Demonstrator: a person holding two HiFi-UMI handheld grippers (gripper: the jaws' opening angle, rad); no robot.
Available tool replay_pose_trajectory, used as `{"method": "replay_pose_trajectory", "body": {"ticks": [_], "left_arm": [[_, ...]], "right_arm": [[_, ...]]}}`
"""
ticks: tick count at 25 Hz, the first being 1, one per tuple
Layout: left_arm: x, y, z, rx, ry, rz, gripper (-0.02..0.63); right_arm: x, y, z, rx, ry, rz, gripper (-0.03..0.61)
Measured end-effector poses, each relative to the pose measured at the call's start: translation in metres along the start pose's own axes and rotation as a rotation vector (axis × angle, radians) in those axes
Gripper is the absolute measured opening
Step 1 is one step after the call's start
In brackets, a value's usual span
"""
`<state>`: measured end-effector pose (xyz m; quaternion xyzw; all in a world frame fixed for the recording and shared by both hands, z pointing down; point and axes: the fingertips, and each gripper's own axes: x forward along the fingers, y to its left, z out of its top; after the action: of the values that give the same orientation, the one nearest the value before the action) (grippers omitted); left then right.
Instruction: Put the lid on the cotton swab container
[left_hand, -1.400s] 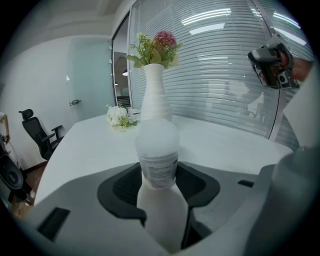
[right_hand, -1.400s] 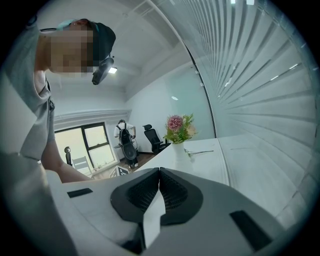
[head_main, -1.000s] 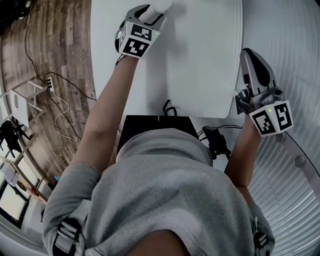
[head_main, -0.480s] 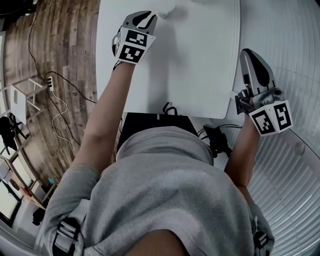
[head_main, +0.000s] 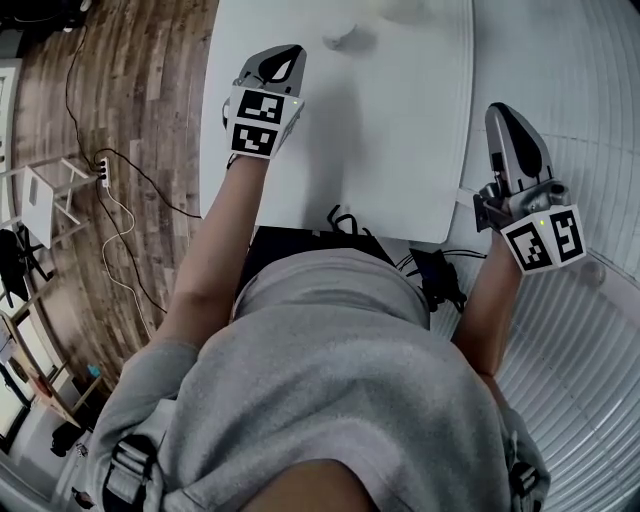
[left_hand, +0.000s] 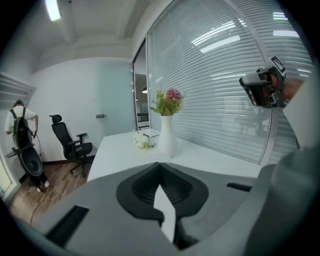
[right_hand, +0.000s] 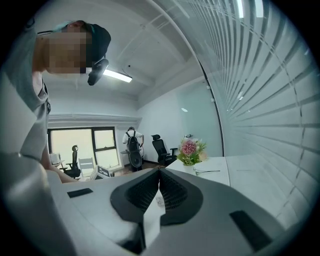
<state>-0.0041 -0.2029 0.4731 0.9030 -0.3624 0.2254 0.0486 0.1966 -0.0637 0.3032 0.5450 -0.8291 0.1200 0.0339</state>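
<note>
A small white round thing (head_main: 338, 37), apparently the cotton swab container, stands on the white table (head_main: 400, 140) at its far end. Whether its lid is on cannot be told. In the left gripper view it shows as a white cluster (left_hand: 143, 141) beside a vase. My left gripper (head_main: 284, 56) hovers over the table's left part, short of the container and apart from it. Its jaws have just been closing and now meet with nothing between them (left_hand: 160, 165). My right gripper (head_main: 505, 112) hangs off the table's right edge, shut and empty (right_hand: 159, 171).
A white vase of pink flowers (left_hand: 166, 135) stands at the table's far end. Slatted blinds (head_main: 580, 80) run along the right side, wooden floor with cables (head_main: 110, 190) along the left. An office chair (left_hand: 72, 142) and a person with a backpack (left_hand: 22, 135) are beyond.
The left gripper has drawn back from the white thing toward the person and risen, and its jaws have shut empty. The right gripper has barely shifted.
</note>
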Motion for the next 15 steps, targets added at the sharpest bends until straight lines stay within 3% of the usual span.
{"method": "replay_pose_trajectory", "body": {"ticks": [8, 15], "left_arm": [[-0.048, 0.017, 0.017, -0.052, -0.075, 0.086, 0.008], [-0.098, 0.025, 0.049, -0.047, -0.158, 0.144, 0.006]], "right_arm": [[-0.004, 0.014, 0.014, -0.029, -0.041, 0.012, 0.026], [-0.016, 0.026, 0.03, -0.065, -0.08, 0.018, 0.026]]}}
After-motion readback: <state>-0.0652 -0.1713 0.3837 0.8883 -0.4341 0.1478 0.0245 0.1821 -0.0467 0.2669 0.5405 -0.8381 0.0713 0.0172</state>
